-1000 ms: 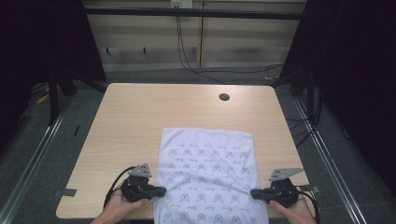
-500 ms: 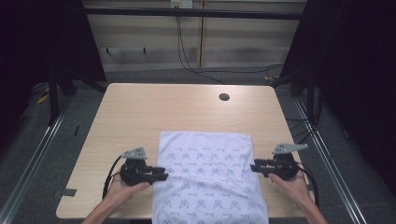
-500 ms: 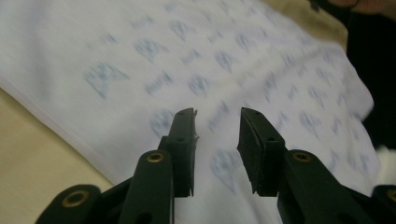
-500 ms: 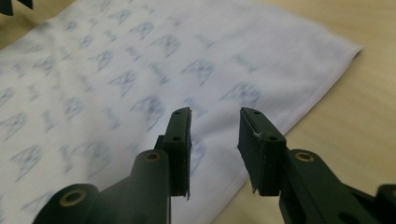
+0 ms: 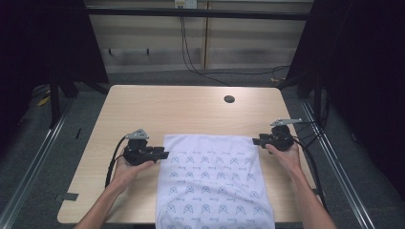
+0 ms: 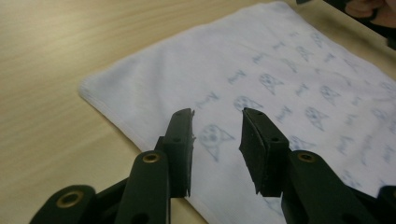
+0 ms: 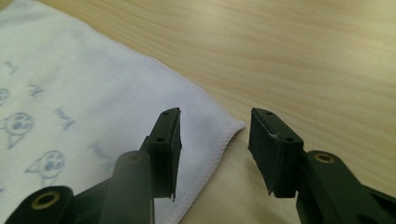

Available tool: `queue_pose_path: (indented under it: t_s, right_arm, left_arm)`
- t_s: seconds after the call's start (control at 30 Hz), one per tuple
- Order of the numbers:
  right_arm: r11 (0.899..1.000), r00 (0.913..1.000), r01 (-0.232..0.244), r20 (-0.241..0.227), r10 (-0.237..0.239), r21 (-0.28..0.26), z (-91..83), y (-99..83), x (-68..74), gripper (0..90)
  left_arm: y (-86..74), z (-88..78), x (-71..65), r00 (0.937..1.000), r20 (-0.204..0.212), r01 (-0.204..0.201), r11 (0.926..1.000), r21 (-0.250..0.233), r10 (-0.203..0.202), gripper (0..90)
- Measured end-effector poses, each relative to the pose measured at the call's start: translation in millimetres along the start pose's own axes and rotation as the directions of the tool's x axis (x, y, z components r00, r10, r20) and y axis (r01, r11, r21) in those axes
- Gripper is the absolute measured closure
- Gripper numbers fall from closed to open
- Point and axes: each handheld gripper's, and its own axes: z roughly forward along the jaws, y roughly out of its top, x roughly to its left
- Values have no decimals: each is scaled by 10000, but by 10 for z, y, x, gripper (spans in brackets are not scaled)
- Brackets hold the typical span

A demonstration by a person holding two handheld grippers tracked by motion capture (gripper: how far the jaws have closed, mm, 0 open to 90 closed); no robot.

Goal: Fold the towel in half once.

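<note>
- A white cloth (image 5: 212, 179) with a pale blue print of small animal faces lies flat on the wooden table (image 5: 181, 109). It covers the near middle of the table, and its near end goes over the table edge on the person's side.
- The left gripper (image 5: 162, 153) stands at the left edge of the cloth, just below the far left corner, and points toward the cloth.
- In the left gripper view, its jaws are apart and have just been opening. The cloth (image 6: 261, 93) lies flat below and beyond them, and nothing is pinched between the pads. The hem of the cloth runs under the left-hand jaw.
- The right gripper (image 5: 258, 141) stands at the far right corner of the cloth, and it points inward.
- In the right gripper view, its jaws are also apart and have just been opening. The corner of the cloth (image 7: 93, 93) lies in the gap between them, flat on the table (image 7: 303, 56), and the pads do not press on it.
- A small dark round hole (image 5: 229, 99) sits in the far part of the table, well apart from the cloth.
</note>
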Motion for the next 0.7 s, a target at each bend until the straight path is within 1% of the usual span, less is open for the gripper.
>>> queue_pose_path:
  t_s: [0.07, 0.13, 0.17, 0.2, 0.27, 0.3, 0.33, 0.4, 0.47, 0.5, 0.53, 0.57, 0.6, 0.63, 0.67, 0.7]
  right_arm:
    - [9999, 9999, -133, -2, 133, -8, 54, 18, -27, 534]
    - [9999, 9999, -123, -29, 123, 21, 92, 32, -54, 537]
    - [9999, 9999, -81, 74, 80, 130, 108, 34, -67, 536]
    - [9994, 9999, -93, 81, 91, 327, 137, 20, -86, 532]
    - [9992, 10000, -79, 64, 76, 388, 150, 14, -85, 525]
    - [9990, 10000, -6, -34, 7, 447, 162, 10, -78, 525]
    - [9990, 9996, 269, 4, -269, 343, 175, 17, -48, 526]
    - [9991, 9994, 336, 24, -337, 253, 185, 32, -34, 525]
    - [9989, 9992, 405, 45, -406, 253, 199, 37, -30, 528]
    - [9987, 9991, 416, -9, -415, 294, 213, 40, -23, 534]
    - [9981, 9986, 533, -63, -531, 311, 239, 34, 5, 553]
    - [9981, 9986, 533, -63, -531, 311, 239, 34, 5, 553]
    - [9979, 9982, 584, -151, -580, 296, 241, 31, 16, 580]
    - [9979, 9983, 570, -144, -566, 311, 239, 27, 32, 614]
    - [9975, 9970, 625, -483, -608, 345, 233, 19, 34, 738]
    - [9971, 9971, 668, -392, -653, 363, 227, 11, 42, 776]
  left_arm:
    - [25, 49, 51, 9999, -131, -24, 9999, 136, 26, 634]
    - [40, 77, 85, 9998, -186, 38, 9999, 97, -36, 626]
    - [50, 87, 99, 9996, -279, 17, 9999, 151, -13, 623]
    - [66, 109, 128, 9994, -359, 16, 9998, 177, -10, 613]
    - [73, 121, 145, 9995, -298, 91, 9998, 202, -85, 613]
    - [77, 137, 157, 9995, -309, 111, 9997, 236, -104, 614]
    - [80, 155, 169, 9989, -458, 85, 9997, 238, -74, 594]
    - [84, 182, 199, 9977, -674, 99, 9997, 219, -84, 582]
    - [94, 203, 246, 9944, -1055, 129, 9996, 264, -101, 575]
    - [100, 207, 277, 9944, -1045, 183, 9995, 253, -155, 571]
    - [109, 213, 300, 9940, -1055, 292, 9994, 181, -271, 564]
    - [118, 219, 322, 9946, -996, 308, 9994, 184, -288, 564]
    - [125, 232, 335, 9962, -806, 345, 9992, 213, -327, 561]
    - [134, 245, 340, 9956, -919, 232, 9994, 263, -207, 561]
    - [145, 279, 353, 9940, -1083, 203, 9994, 275, -172, 543]
    - [142, 294, 351, 9897, -1429, 139, 9998, 154, -115, 540]
